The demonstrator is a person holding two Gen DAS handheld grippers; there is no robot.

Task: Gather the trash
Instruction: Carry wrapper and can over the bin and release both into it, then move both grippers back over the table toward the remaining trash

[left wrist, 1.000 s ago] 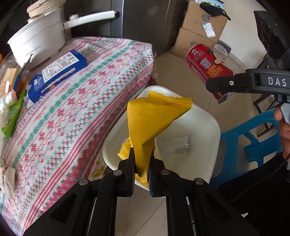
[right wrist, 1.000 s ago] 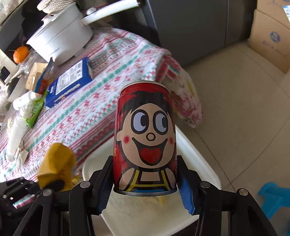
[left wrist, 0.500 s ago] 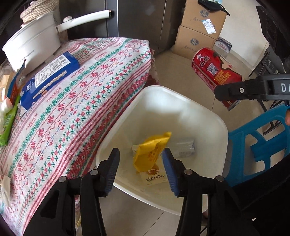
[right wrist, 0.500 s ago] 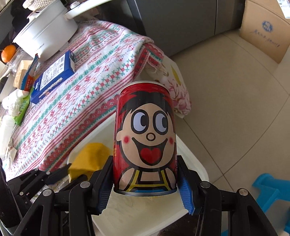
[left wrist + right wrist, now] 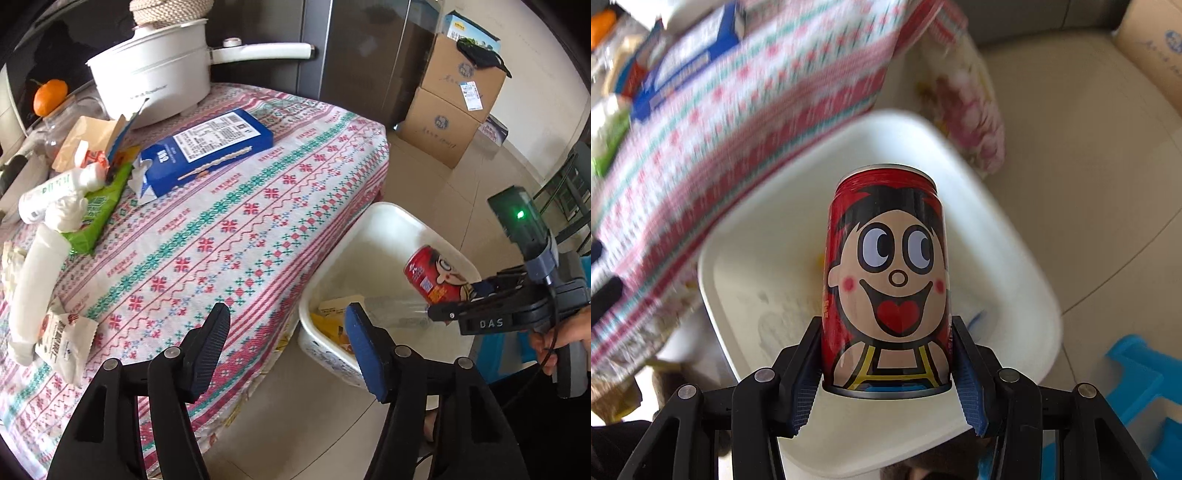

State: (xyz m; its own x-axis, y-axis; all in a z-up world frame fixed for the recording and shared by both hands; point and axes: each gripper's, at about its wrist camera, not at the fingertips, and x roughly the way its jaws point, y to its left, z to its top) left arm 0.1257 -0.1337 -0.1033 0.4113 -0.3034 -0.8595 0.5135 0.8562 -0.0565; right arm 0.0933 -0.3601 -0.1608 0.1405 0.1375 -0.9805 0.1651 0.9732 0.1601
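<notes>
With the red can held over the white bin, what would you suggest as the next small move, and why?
Probably open the right gripper and let the red can drop. Its jaws clamp the can directly above the white bin, where the yellow wrapper already lies, and the left gripper is open, off to the side.

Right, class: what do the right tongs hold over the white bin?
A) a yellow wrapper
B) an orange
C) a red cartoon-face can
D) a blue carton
C: the right tongs are clamped on the red cartoon-face can, just above the white bin, while the left tongs stand open and empty.
</notes>
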